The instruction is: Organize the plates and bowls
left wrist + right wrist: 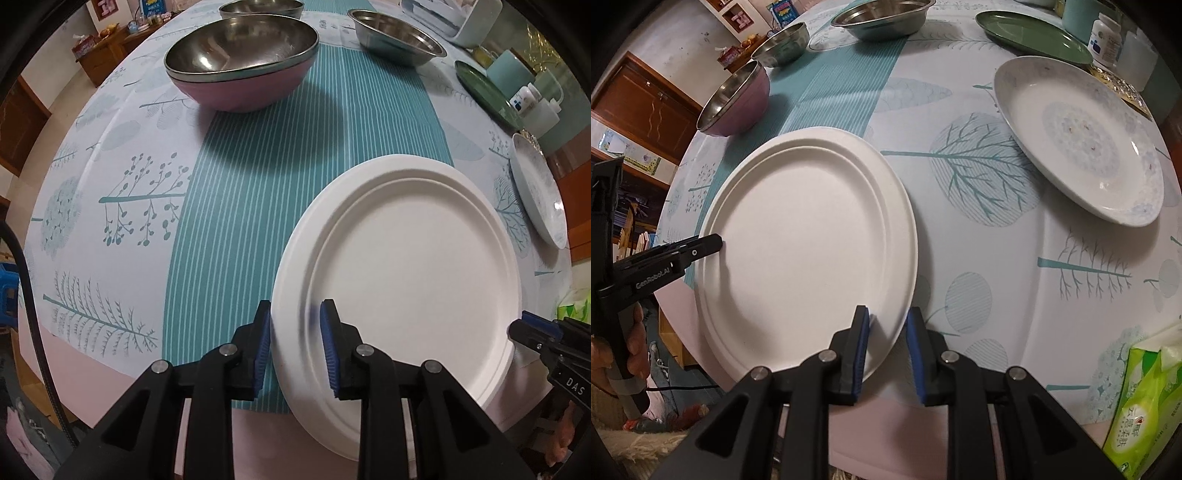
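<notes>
A white disposable plate (406,266) (812,240), seemingly on top of another like it, lies on the tablecloth with its near side past the table's edge. My left gripper (295,347) straddles the plate's left rim, one blue pad outside the edge and one on the inner face. My right gripper (886,339) straddles the opposite rim, and a strip of table shows between its outer pad and the plate's edge. Both stand slightly open around the rim. Each gripper shows in the other's view, the right gripper (532,325) and the left gripper (716,242).
A steel bowl nested in a pink bowl (240,62) (735,99) stands further back, with two more steel bowls (395,35) behind. A patterned ceramic plate (1078,140) and a green plate (1034,33) lie to the right. A green tissue pack (1145,398) sits at the near right.
</notes>
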`<state>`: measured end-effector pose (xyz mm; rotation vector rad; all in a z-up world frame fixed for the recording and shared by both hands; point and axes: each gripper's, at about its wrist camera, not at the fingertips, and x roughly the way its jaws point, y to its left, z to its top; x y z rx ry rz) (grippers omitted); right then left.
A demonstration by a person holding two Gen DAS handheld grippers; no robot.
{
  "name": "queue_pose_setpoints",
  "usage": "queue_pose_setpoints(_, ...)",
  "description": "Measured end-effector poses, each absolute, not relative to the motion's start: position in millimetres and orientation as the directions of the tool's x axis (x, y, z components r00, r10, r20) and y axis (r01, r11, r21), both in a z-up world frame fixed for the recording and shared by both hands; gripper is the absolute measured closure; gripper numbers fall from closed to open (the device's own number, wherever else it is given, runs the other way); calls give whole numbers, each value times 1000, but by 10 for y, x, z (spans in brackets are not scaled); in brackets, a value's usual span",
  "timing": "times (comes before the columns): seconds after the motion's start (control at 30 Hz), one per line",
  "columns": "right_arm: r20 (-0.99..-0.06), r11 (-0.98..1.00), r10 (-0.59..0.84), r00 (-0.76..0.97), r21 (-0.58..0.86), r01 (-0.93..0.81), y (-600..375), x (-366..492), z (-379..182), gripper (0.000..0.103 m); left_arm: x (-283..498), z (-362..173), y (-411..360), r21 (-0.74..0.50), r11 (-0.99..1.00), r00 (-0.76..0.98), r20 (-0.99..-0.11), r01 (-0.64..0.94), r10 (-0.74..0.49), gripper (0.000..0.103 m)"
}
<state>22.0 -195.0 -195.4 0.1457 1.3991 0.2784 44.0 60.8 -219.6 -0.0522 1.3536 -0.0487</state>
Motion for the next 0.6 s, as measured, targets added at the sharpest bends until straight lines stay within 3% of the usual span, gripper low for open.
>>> queue_pose_setpoints(0.6,-961,970,233,150,219,-104,-1916,250,-1950,81,541,-2187,327,6,996,215,-977,87,-12,75)
